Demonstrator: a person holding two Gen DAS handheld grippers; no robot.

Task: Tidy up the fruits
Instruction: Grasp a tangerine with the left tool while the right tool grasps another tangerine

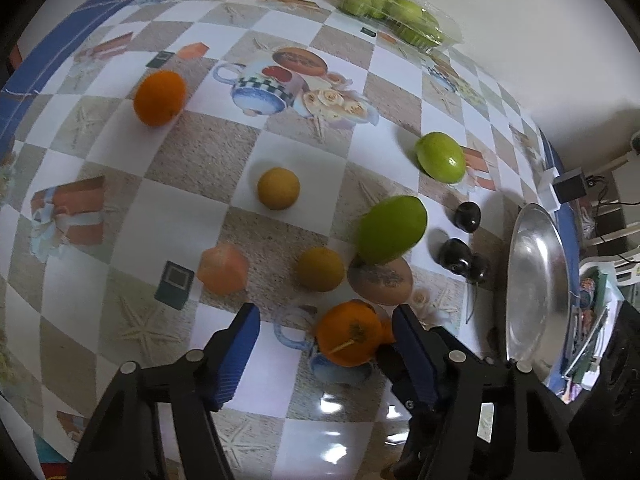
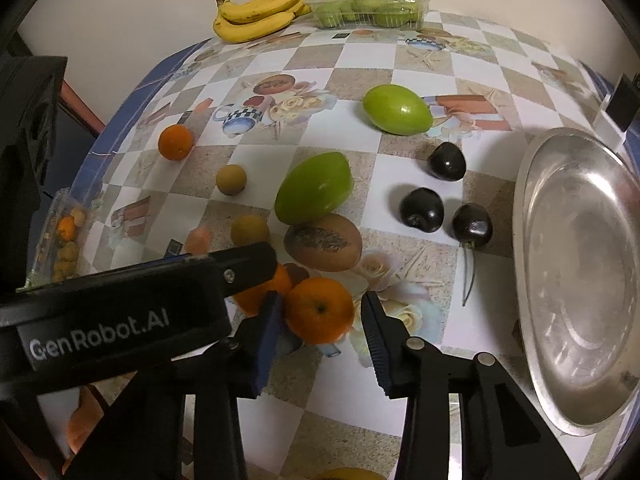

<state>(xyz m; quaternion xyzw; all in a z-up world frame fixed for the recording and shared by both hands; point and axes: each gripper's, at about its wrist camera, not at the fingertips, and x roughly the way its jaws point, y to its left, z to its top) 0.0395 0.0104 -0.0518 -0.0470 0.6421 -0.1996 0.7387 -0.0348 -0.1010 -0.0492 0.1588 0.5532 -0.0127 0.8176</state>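
Both pairs of tongs stand released: the right tongs (image 2: 322, 320) straddle a round orange tangerine (image 2: 319, 309) on the checkered-cloth table (image 2: 352, 392) without clamping it, while the left tongs (image 1: 326, 344) gape beside an orange tangerine (image 1: 349, 333) that sits near their right finger. From the right wrist, the left tool's black body hides most of a second orange fruit just left of that tangerine. Beyond the tangerine lie two oval green fruits (image 2: 314, 188), three dark plums (image 2: 422, 210) and a yellow banana bunch (image 2: 260, 12) at the far edge, with the round steel plate (image 2: 580, 280) to its right, cut off by the frame.
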